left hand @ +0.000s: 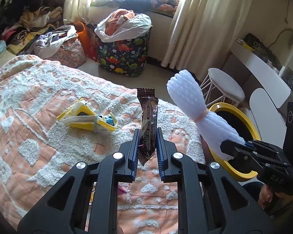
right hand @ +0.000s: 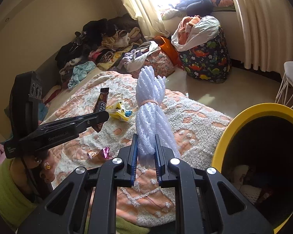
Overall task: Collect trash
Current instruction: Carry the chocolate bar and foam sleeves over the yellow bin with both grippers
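Note:
My left gripper (left hand: 146,136) is shut on a brown snack wrapper (left hand: 148,117) and holds it upright above the bed; it also shows in the right wrist view (right hand: 100,105). My right gripper (right hand: 146,142) is shut on a white foam net bundle (right hand: 150,105) tied with a rubber band, also seen in the left wrist view (left hand: 193,109), near the yellow-rimmed trash bin (right hand: 234,124). The bin (left hand: 250,124) stands beside the bed and holds some trash. A crumpled yellow wrapper (left hand: 87,119) and a pink foil candy wrapper (right hand: 101,153) lie on the blanket.
The bed has an orange and white tufted blanket (left hand: 39,101). A dinosaur-print laundry basket (left hand: 123,52) full of clothes stands on the floor by the curtains. Clothes are piled at the bed's far end (right hand: 99,46). A white stool (left hand: 224,85) stands near the bin.

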Motion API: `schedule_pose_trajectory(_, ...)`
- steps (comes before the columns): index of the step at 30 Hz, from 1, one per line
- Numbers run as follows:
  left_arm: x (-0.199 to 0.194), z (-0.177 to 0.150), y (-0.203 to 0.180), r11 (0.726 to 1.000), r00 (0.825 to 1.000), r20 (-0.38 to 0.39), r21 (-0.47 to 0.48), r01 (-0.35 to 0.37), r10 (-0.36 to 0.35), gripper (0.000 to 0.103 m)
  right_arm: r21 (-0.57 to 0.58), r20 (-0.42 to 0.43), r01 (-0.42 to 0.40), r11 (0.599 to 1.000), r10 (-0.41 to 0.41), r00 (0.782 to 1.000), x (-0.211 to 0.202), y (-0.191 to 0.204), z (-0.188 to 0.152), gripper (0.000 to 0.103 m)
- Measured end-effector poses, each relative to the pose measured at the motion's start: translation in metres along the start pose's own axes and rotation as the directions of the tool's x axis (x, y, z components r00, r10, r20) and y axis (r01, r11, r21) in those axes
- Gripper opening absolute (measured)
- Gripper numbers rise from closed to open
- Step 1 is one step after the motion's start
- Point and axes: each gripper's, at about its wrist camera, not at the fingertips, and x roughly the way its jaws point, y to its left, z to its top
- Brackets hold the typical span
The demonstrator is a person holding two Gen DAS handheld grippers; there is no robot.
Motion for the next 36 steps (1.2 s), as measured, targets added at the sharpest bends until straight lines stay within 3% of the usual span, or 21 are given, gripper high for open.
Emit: schedule_pose_trajectory(36, 0.023, -0.008, -0.111, 0.979, 0.99, -0.048, 0.146, 0.14, -0.135, 0.011, 0.179, 0.106, 0.119, 0.977, -0.139, 0.984, -0.076, -0.075, -0.028, 0.015)
